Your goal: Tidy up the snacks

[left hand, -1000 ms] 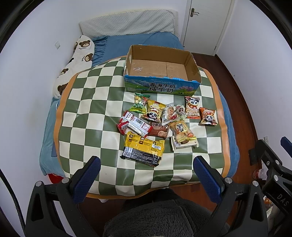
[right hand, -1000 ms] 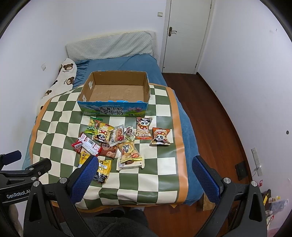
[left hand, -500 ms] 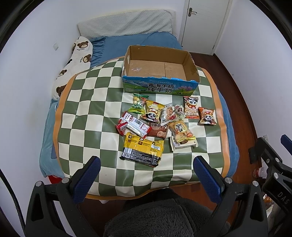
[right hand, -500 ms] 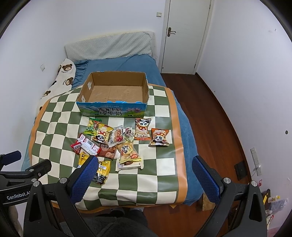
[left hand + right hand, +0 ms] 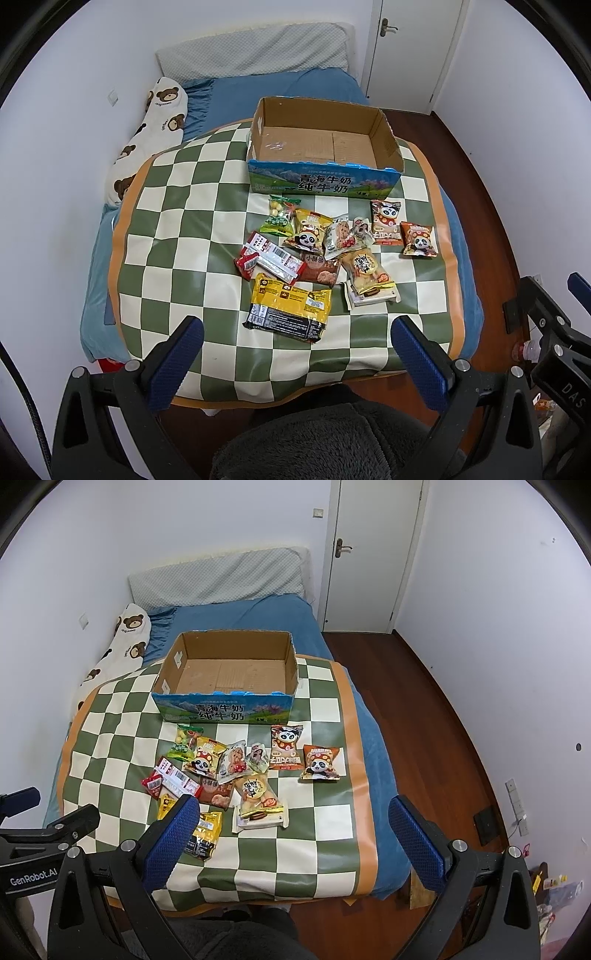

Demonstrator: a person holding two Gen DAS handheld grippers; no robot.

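Observation:
Several snack packets lie in a cluster on a green-and-cream checkered mat (image 5: 177,236) on a bed, among them a yellow-and-black packet (image 5: 290,308), a red-and-white packet (image 5: 267,260) and an orange panda packet (image 5: 419,240). An open, empty cardboard box (image 5: 321,173) with a blue front stands behind them; it also shows in the right wrist view (image 5: 225,705). My left gripper (image 5: 295,339) is open and empty, above the mat's near edge. My right gripper (image 5: 293,814) is open and empty, near the orange panda packet (image 5: 320,763).
A teddy-bear pillow (image 5: 151,133) lies along the left wall and a grey pillow (image 5: 255,48) at the head of the blue bed. Wooden floor (image 5: 436,738) runs to the right, with a white door (image 5: 373,554) behind. Clutter sits at the far right floor (image 5: 554,886).
Both grippers have shifted slightly, so the bed and snacks sit a little differently in view. The snacks and box have not moved. Both grippers stay open.

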